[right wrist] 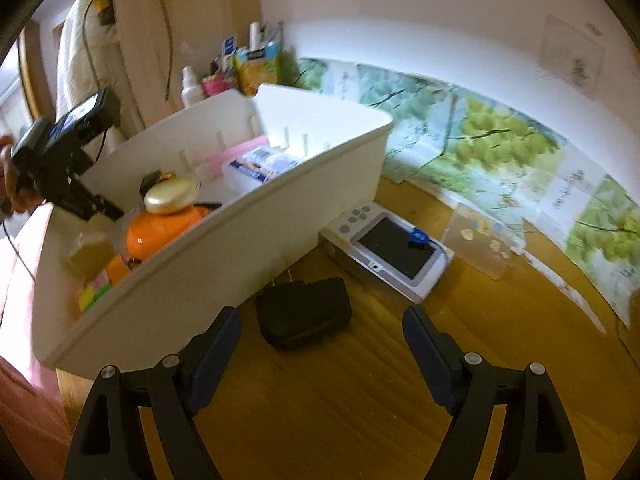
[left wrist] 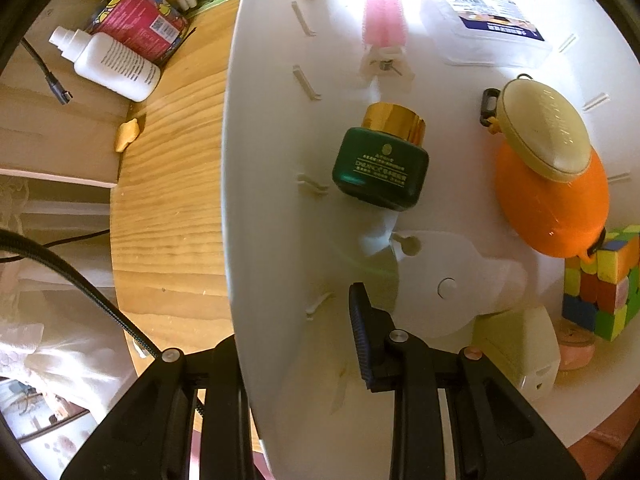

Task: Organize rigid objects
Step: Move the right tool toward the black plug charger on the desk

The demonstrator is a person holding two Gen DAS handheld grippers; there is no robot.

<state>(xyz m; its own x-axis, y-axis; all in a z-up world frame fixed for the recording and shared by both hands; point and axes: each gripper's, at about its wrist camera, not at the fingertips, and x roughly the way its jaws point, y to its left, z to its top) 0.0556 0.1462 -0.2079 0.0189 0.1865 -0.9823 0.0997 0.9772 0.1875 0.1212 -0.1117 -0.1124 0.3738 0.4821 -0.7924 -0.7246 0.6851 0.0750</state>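
While the white plastic storage bin [right wrist: 224, 248] is pinched at its wall by the left gripper [left wrist: 296, 320], one blue ribbed pad [left wrist: 360, 332] is seen inside the wall and the other finger is hidden outside it. Within the bin are listed: a dark green jar with a gold lid [left wrist: 382, 160], just ahead of that pad; an orange rounded case [left wrist: 556, 208] with a cream oval case [left wrist: 544, 128] resting on it; a multicoloured puzzle cube [left wrist: 600, 280]; a pink foam brush [left wrist: 384, 12]; a clear lidded box with a blue label [left wrist: 484, 24]. The right gripper [right wrist: 320, 356] is held spread and empty above the wooden tabletop [right wrist: 360, 400]. A black zippered pouch [right wrist: 304, 316] is recorded just ahead of its fingertips, beside the bin's outer wall. A silver handheld device with a dark screen [right wrist: 392, 248] lies beyond the pouch, touching the bin. A white cube-shaped item [left wrist: 520, 344] near the left gripper cannot be identified; the cube is cut off at the frame edge.
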